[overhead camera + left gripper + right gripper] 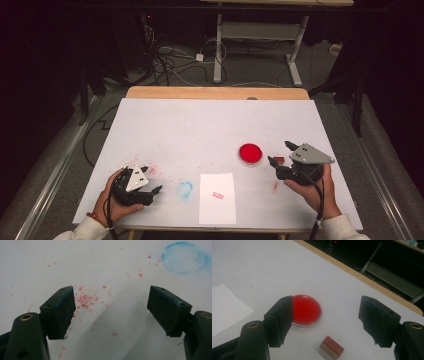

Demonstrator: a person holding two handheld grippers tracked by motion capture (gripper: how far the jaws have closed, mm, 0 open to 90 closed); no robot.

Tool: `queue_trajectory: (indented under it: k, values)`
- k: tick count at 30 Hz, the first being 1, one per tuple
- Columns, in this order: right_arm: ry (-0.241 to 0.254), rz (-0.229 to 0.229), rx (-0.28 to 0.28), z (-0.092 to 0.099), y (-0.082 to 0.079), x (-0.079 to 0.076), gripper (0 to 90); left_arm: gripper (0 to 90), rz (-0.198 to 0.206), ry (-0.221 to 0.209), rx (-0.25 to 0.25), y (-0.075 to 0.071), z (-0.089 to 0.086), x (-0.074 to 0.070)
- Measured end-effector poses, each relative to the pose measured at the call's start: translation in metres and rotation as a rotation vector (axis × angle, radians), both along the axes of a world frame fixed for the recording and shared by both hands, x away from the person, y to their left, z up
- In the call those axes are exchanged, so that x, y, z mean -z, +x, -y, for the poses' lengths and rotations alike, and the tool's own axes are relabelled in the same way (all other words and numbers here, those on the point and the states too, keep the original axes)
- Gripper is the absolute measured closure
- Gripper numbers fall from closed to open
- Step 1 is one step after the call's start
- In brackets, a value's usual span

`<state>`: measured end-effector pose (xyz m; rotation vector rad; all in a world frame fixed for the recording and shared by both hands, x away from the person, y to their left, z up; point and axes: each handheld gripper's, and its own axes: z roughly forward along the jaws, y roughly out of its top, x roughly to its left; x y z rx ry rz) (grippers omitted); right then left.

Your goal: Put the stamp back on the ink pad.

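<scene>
My right gripper (325, 322) stands wide open, holding nothing; the small stamp (332, 347) lies between its jaws beside the red ink pad (306, 308). Careless withdrawal could probably topple it.

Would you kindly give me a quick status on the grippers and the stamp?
Both grippers open: left over red specks, right empty. Stamp lies on table beside red ink pad. Nothing blocking it.

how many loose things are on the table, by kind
red ink pad: 1
small stamp: 1
sheet of white paper: 1
total: 3
</scene>
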<state>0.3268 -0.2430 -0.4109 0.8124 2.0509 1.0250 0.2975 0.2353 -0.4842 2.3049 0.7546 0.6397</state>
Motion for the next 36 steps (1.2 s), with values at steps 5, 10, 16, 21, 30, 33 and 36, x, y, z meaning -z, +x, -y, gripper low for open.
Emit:
queue_trajectory:
  k: [5, 10, 16, 21, 30, 33, 36]
  values:
    - [-0.007, 0.011, 0.011, 0.005, -0.008, 0.004, 26.1, 21.8, 0.001, -0.003, -0.001, 0.000, 0.000, 0.000]
    - [-0.019, 0.029, 0.041, 0.010, -0.013, 0.007, 23.4, 21.7, 0.004, -0.004, 0.002, 0.002, 0.000, -0.001]
    - [-0.012, 0.039, 0.059, 0.020, -0.019, 0.012, 21.9, 21.7, 0.005, -0.005, 0.006, 0.004, 0.002, -0.001]
    - [-0.012, 0.037, 0.063, 0.027, -0.025, 0.017, 21.8, 21.7, 0.003, -0.006, 0.008, 0.005, 0.003, -0.001]
    - [-0.018, 0.000, 0.080, 0.039, -0.034, 0.034, 21.4, 21.7, 0.006, -0.009, 0.005, 0.004, 0.003, -0.002]
    - [-0.004, -0.021, 0.078, 0.042, -0.037, 0.042, 21.4, 21.7, 0.008, -0.008, 0.006, 0.003, 0.003, -0.002]
    - [-0.017, -0.030, 0.073, 0.043, -0.040, 0.049, 21.5, 21.7, 0.009, -0.007, 0.004, 0.003, 0.003, -0.002]
